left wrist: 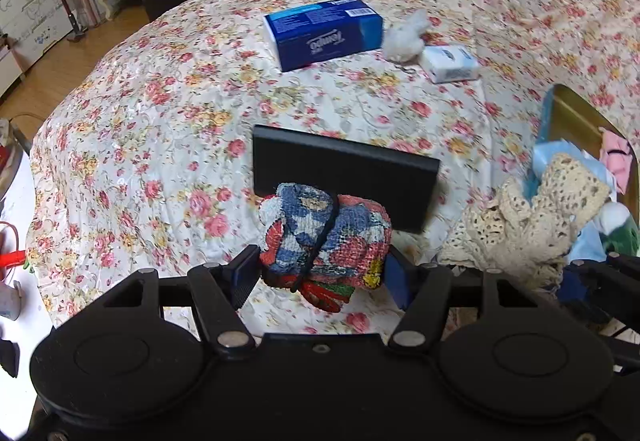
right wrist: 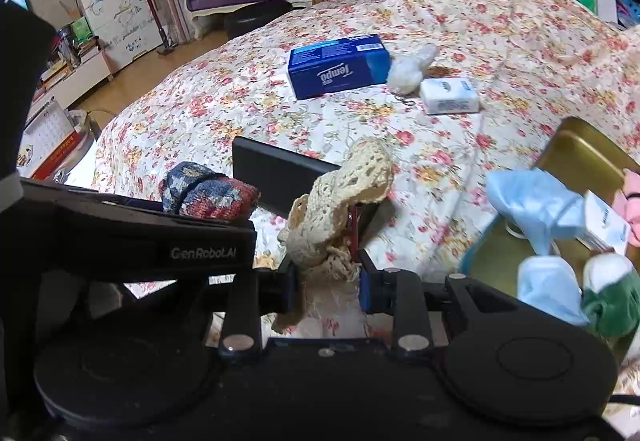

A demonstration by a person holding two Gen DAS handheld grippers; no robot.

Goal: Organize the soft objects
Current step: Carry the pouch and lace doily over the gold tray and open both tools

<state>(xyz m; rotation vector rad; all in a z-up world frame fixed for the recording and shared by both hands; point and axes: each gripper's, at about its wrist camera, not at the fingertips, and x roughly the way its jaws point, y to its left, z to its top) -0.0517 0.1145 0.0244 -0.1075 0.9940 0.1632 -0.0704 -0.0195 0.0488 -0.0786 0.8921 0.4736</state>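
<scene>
My left gripper [left wrist: 318, 277] is shut on a rolled cloth bundle [left wrist: 326, 237] in blue, red and white, tied with a black band, held above the floral cover. The same bundle [right wrist: 208, 195] shows at the left in the right wrist view. My right gripper [right wrist: 328, 281] is shut on a cream lace cloth [right wrist: 344, 201], which stands up crumpled between the pads; the lace cloth [left wrist: 528, 217] also appears at the right of the left wrist view. A gold tin [right wrist: 576, 149] at the right holds light blue cloth [right wrist: 532, 201], a pink piece and a green and white soft item [right wrist: 608, 293].
A floral cover [left wrist: 160, 121] spreads over the surface. On it lie a black flat box [left wrist: 344, 169], a blue tissue pack [left wrist: 324, 33], a white fluffy wad [left wrist: 406, 37] and a small white pack [left wrist: 450, 63]. Wooden floor, a purple sofa and a cabinet lie beyond.
</scene>
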